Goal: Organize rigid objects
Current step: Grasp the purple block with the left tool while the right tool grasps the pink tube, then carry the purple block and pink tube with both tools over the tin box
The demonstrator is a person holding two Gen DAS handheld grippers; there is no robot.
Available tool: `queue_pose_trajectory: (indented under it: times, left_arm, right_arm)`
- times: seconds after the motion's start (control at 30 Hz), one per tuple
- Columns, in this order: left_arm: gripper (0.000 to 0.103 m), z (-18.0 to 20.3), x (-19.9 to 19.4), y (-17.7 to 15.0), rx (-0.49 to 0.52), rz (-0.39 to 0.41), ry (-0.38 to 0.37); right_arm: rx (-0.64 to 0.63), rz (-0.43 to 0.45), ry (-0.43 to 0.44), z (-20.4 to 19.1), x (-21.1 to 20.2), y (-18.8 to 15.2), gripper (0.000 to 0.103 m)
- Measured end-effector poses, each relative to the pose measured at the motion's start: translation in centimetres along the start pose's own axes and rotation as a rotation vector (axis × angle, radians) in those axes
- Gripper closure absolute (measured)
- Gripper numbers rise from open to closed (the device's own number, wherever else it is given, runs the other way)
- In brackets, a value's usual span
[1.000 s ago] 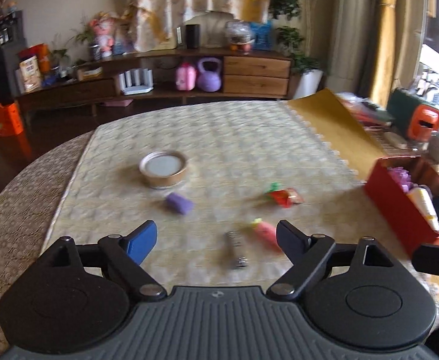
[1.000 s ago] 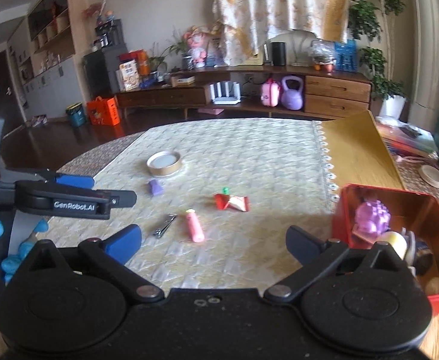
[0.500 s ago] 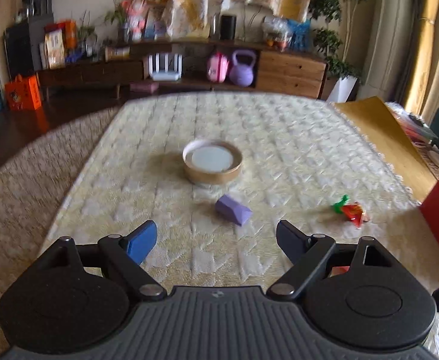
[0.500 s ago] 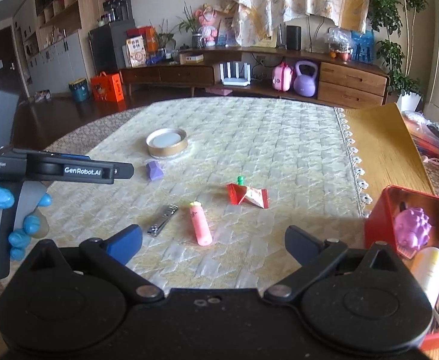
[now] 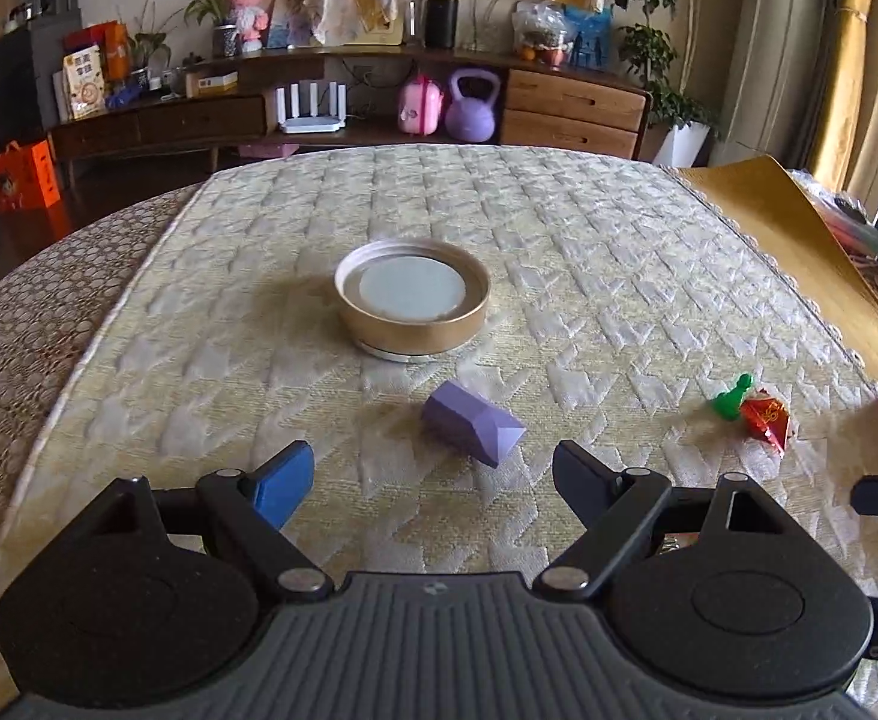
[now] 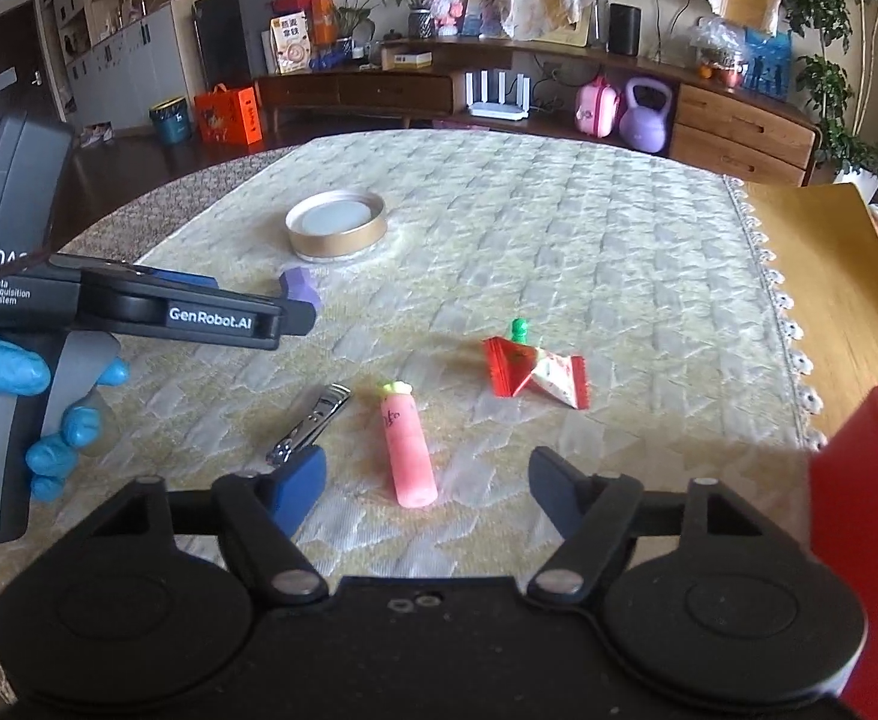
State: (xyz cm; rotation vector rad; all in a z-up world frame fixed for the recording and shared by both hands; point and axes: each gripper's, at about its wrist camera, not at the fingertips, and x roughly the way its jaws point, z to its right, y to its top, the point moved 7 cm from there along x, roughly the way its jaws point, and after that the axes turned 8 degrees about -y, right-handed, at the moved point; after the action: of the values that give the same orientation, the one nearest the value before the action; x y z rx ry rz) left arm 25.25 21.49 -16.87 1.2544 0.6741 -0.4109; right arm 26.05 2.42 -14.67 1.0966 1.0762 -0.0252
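Left tongs (image 5: 429, 474): jaws spread wide, nothing gripped; the small lilac faceted plastic block (image 5: 472, 423) lies on the cloth just ahead of the gap, at 12 o'clock, not yet between the pads.
Right tongs (image 6: 426, 489): jaws part open and have just been closing; empty. The pink cylindrical plastic tube with a pale green cap (image 6: 407, 450) has its near end entering the gap, pads clear of it.
Lilac block, location: on the quilted cream counter (image 5: 619, 276), at 6 o'clock from the round gold-rimmed lid with a white inner face (image 5: 411, 300).
Lilac block, handling: judged light and rigid; angled faces may squirt out of a skewed pinch. Take it across the two long flat sides.
Pink tube, location: lying flat, cap pointing to 12 o'clock, with the chrome metal nail clipper (image 6: 309, 423) at its 9 o'clock.
Pink tube, handling: judged light, stiff, smooth and apt to roll. Close across the mid-body, square to the long axis.
Other items: red folded paper packet (image 6: 532, 369) with a green plastic pawn (image 6: 518, 330) touching its far edge, at 1 o'clock from the tube.
Destination: red box (image 6: 853, 510) at 3 o'clock; presumed receptacle.
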Motion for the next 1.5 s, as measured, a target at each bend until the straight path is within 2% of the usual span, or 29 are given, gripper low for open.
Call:
queue_pose_trajectory:
  times: [0.1, 0.13, 0.2, 0.27, 0.43, 0.63, 0.9, 1.2, 1.5]
  left_arm:
    - [0.016, 0.2, 0.4, 0.0, 0.017, 0.006, -0.010]
    - [0.018, 0.2, 0.5, 0.0, 0.024, 0.013, -0.005]
    - [0.022, 0.3, 0.7, 0.1, 0.039, 0.017, 0.003]
    - [0.033, 0.5, 0.8, 0.2, 0.063, 0.024, 0.002]
    - [0.045, 0.9, 1.0, 0.4, 0.093, 0.037, -0.012]
    - [0.062, 1.7, 1.1, 0.5, 0.128, 0.042, -0.028]
    - [0.063, 1.7, 1.0, 0.6, 0.111, 0.035, -0.030]
    - [0.063, 1.7, 0.4, 0.4, 0.085, 0.013, -0.034]
    - [0.063, 2.8, -2.2, 0.2, 0.088, 0.005, -0.044]
  right_arm:
    - [-0.011, -0.013, 0.010, -0.2, 0.7, 0.1, 0.042]
    - [-0.017, -0.018, 0.014, -0.4, 0.9, 0.1, 0.047]
    - [-0.027, -0.026, 0.020, -0.5, 1.3, 0.1, 0.050]
    - [-0.038, -0.027, 0.022, -0.7, 1.6, 0.2, 0.052]
    - [-0.060, -0.029, 0.025, -1.3, 2.1, 0.3, 0.065]
    - [-0.090, -0.020, 0.022, -2.1, 2.2, 0.2, 0.073]
    - [-0.081, -0.014, 0.004, -2.2, 2.1, 0.2, 0.088]
    - [-0.010, 0.005, -0.005, -1.0, 0.5, -0.1, 0.088]
    - [0.053, 0.019, 0.010, 0.1, -2.7, -0.2, 0.088]
